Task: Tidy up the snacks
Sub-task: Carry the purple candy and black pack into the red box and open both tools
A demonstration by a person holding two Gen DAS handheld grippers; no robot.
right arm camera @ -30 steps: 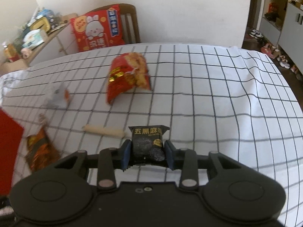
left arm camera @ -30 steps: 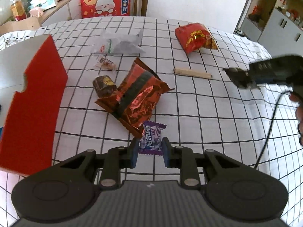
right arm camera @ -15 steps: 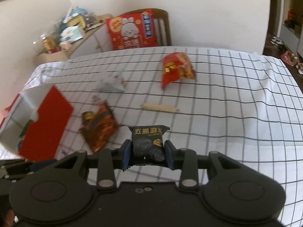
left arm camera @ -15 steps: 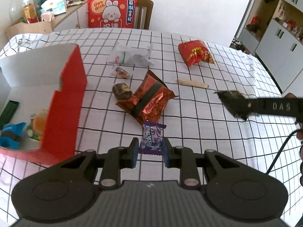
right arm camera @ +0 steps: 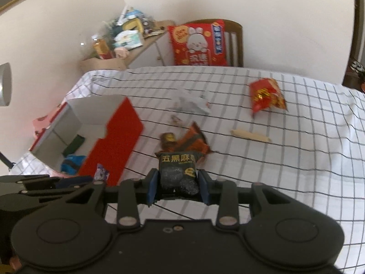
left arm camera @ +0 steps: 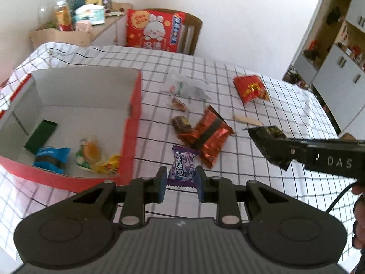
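Left claw (left arm camera: 179, 183) grips purple candy (left arm camera: 182, 165); right claw (right arm camera: 178, 188) black packet (right arm camera: 178, 171).

The right tongs (left arm camera: 269, 146) bear the letters "DAS", and the black packet (right arm camera: 178, 173) reads "五黑麻".

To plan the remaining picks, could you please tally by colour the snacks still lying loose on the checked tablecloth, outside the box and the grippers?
Red or orange-red: 2, the red bag and the foil pack
Brown: 2, the small wrapped piece and the rounder piece
Clear-white: 1, the crinkled bag
Tan: 1, the stick
Total: 6
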